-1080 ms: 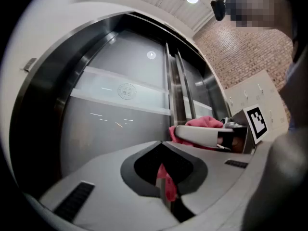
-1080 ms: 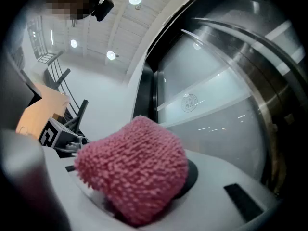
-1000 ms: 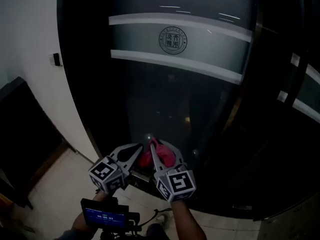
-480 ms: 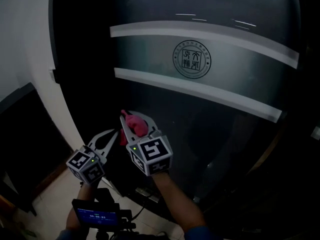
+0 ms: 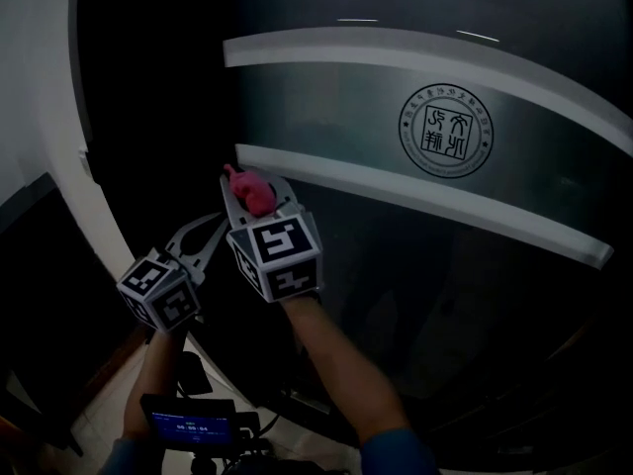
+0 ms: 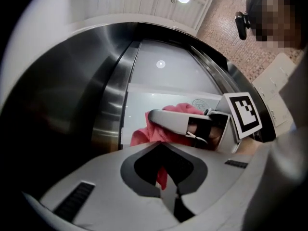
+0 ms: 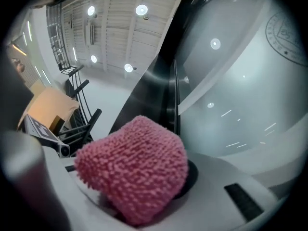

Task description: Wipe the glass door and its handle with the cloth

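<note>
Pink nubby cloth (image 7: 134,170), bunched round, clamped in my right gripper (image 5: 253,188) fingers at smooth dark glass door (image 5: 415,295), just below frosted stripe (image 5: 396,194), left end. My left gripper (image 6: 161,146) fingers closed together, empty.

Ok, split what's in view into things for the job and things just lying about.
For the job: pink cloth; right claw, shut on the cloth; glass door.
Just there: left claw, shut; small screen low down; white wall.

head view: dim, murky | ceiling spotlights (image 7: 140,9) glare on glass door (image 7: 240,81) | edges fisheye-bent, perhaps vignetted
</note>
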{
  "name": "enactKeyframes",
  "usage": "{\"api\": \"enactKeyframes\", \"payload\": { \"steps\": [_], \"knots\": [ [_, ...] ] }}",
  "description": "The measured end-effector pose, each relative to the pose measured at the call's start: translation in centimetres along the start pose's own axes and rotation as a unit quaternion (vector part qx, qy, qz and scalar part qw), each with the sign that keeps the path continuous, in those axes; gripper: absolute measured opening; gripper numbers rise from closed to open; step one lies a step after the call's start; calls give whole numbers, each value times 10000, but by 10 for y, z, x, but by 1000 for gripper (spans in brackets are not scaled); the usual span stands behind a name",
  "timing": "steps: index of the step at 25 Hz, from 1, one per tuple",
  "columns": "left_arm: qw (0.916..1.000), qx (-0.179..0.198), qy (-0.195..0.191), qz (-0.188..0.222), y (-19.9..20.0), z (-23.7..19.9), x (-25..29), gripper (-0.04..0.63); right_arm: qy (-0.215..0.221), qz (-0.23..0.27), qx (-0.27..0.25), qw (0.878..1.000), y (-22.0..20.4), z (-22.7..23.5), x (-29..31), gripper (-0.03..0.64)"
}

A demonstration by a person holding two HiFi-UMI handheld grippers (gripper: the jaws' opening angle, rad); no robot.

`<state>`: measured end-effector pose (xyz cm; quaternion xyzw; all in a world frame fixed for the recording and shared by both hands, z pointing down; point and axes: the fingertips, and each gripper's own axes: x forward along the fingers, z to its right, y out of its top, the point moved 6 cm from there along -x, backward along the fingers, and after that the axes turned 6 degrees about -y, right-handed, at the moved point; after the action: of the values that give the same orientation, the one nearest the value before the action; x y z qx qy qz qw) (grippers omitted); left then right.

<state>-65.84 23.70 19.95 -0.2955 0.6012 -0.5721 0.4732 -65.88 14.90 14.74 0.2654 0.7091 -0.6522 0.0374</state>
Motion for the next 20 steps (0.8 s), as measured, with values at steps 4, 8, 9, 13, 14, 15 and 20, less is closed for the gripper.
{"api": "enactKeyframes", "payload": {
  "steps": [4,8,9,13,14,15,20],
  "knots": [
    [9994,-14,-273,220,9,-34,14,14,-441,184,-106,9988,0,12,25,52],
    [9941,-103,-1065,184,6,-22,44,14,-961,317,-428,9940,11,32,4,54],
    [9920,-135,-1235,225,5,-13,53,14,-1106,347,-513,9919,16,40,-8,54],
    [9764,-330,-2103,364,-3,47,99,14,-1900,278,-895,9773,43,85,-82,54],
    [9708,-417,-2328,395,-5,66,111,14,-2138,206,-1012,9714,50,98,-106,54],
    [9651,-504,-2535,424,-7,86,122,14,-2379,142,-1116,9648,58,111,-130,52],
    [9366,-889,-3351,500,-9,185,166,14,-3444,-12,-1376,9287,95,167,-242,54]
  ]
}}
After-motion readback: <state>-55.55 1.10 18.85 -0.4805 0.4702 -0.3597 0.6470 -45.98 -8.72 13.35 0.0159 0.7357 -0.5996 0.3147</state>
